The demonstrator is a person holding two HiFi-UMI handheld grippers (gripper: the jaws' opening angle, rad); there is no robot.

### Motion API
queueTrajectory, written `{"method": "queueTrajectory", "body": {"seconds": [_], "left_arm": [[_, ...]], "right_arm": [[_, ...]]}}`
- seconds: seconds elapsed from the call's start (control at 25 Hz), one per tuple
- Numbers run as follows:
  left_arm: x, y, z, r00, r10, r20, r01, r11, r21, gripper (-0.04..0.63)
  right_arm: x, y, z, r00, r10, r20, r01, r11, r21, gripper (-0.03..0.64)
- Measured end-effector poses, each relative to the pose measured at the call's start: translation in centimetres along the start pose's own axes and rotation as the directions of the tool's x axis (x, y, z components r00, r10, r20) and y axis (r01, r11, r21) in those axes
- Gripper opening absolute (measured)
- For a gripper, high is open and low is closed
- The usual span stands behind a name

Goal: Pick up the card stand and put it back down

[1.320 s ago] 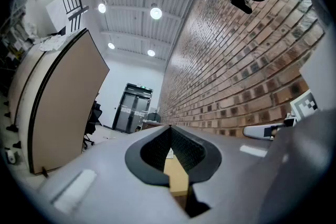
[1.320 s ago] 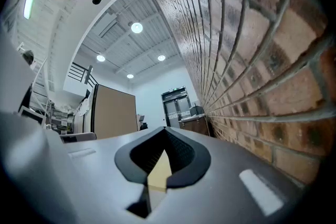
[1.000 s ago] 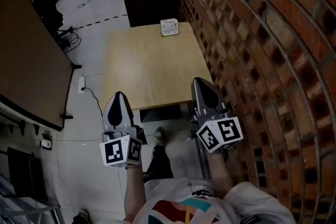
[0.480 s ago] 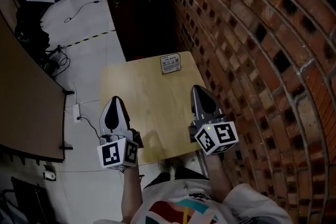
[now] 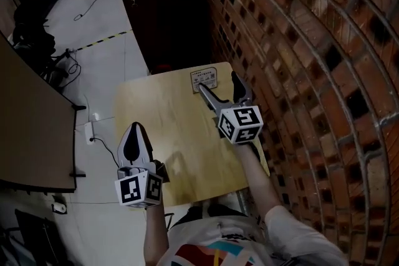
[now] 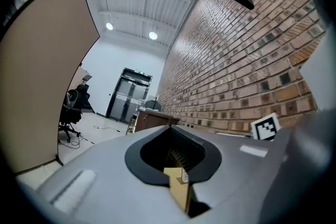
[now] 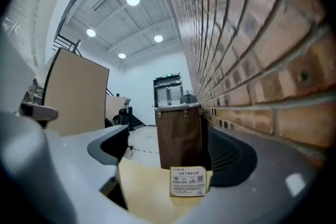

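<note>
The card stand [image 5: 204,78], a small white printed card, stands upright at the far edge of the light wooden table [image 5: 168,128]. My right gripper [image 5: 218,85] reaches over the table right up to it. Its jaws are opening, and the card sits just ahead of the tips, untouched. In the right gripper view the card stand [image 7: 189,182] shows between the two fingers [image 7: 107,147], nothing pressing on it. My left gripper [image 5: 133,145] hovers at the table's near left edge, shut and empty. The left gripper view shows its jaws closed, with a strip of table [image 6: 178,194] through the gap.
A dark brown cabinet [image 5: 165,15] stands right behind the table. A brick wall [image 5: 299,40] runs along the table's right side. A brown partition panel [image 5: 28,128] and floor cables [image 5: 93,128] lie to the left. An office chair [image 5: 28,22] stands far left.
The right gripper has travelled forward across the table to the card stand, and its jaws went from shut to open. The left gripper stayed shut near the front edge.
</note>
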State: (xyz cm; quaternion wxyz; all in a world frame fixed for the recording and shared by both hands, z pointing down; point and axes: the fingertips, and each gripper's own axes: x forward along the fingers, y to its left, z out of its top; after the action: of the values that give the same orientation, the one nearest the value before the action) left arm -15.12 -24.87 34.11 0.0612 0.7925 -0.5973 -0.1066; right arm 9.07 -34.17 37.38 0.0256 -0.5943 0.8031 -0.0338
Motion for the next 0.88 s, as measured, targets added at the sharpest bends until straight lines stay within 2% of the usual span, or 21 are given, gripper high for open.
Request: {"method": "queueTrajectory", "body": {"seconds": [0.12, 0.24, 0.4, 0.6, 0.72, 0.88], "left_arm": [[0.6, 1.0, -1.7, 0.998, 0.016, -0.054, -0.015, 1.0, 0.012, 0.006], [0.8, 2.3, -2.9, 0.995, 0.051, -0.09, -0.049, 0.998, 0.024, 0.006], [1.2, 4.2, -4.3, 0.988, 0.093, -0.125, -0.091, 0.995, 0.028, 0.006], [1.4, 5.0, -5.8, 0.98, 0.111, -0.164, -0.109, 0.994, 0.023, 0.006], [1.6, 5.5, -6.5, 0.976, 0.121, -0.181, -0.12, 0.993, 0.021, 0.006], [2.3, 5.7, -6.7, 0.975, 0.128, -0.183, -0.125, 0.992, 0.029, 0.006]], "right_arm": [[6.9, -3.4, -5.9, 0.984, -0.064, -0.167, 0.057, 0.997, -0.044, 0.571], [11.2, -5.2, -11.5, 0.946, -0.086, -0.313, 0.074, 0.996, -0.048, 0.577], [13.7, -6.5, -17.0, 0.895, -0.101, -0.435, 0.096, 0.995, -0.035, 0.577], [14.7, -8.1, -20.2, 0.867, -0.103, -0.488, 0.138, 0.99, 0.035, 0.577], [15.3, -8.3, -20.9, 0.871, -0.088, -0.484, 0.135, 0.989, 0.062, 0.577], [15.8, -8.3, -20.9, 0.868, -0.086, -0.489, 0.127, 0.99, 0.053, 0.558]]}}
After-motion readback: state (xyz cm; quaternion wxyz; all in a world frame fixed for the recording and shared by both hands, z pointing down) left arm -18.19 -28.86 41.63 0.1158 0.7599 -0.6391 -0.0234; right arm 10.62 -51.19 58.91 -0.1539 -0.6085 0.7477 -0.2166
